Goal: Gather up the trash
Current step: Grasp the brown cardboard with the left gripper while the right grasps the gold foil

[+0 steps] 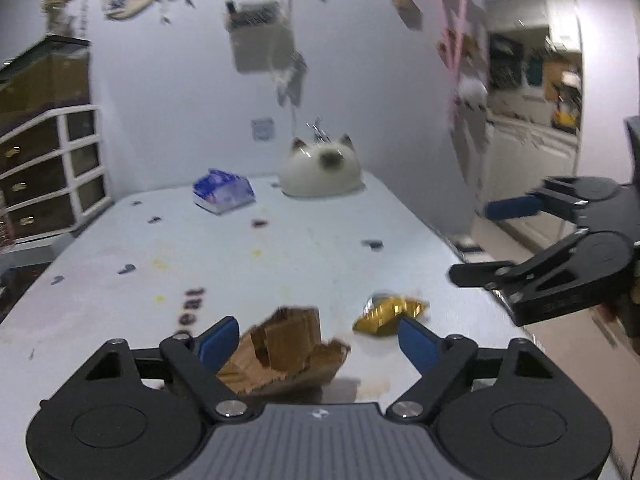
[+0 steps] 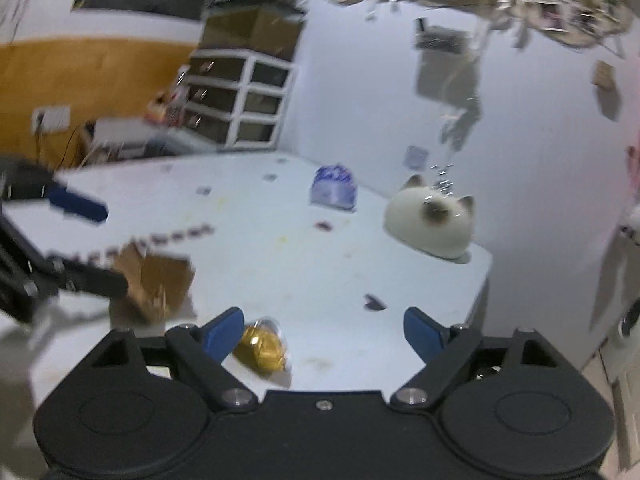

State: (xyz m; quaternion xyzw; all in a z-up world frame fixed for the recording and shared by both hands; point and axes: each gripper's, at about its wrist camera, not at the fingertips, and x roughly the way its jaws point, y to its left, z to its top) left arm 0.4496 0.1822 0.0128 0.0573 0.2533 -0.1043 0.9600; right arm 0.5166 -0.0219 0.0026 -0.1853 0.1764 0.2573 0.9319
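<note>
A torn brown cardboard piece (image 1: 286, 350) lies on the white table (image 1: 224, 264) just in front of my left gripper (image 1: 318, 342), which is open with its blue pads wide and the cardboard close to the left pad. A crumpled gold foil wrapper (image 1: 390, 314) sits to the right of it. In the right wrist view the gold wrapper (image 2: 264, 346) lies beside the left pad of my open right gripper (image 2: 324, 334), and the cardboard (image 2: 154, 284) is further left, under the left gripper (image 2: 76, 240). My right gripper (image 1: 480, 240) shows open at the right edge of the left wrist view.
A white cat-shaped ornament (image 1: 322, 170) and a blue-and-white tissue pack (image 1: 222, 192) stand at the table's far end. Small dark scraps (image 1: 372, 245) dot the tabletop. A drawer unit (image 1: 48, 168) stands left of the table, and the table's right edge (image 2: 486, 280) drops to the floor.
</note>
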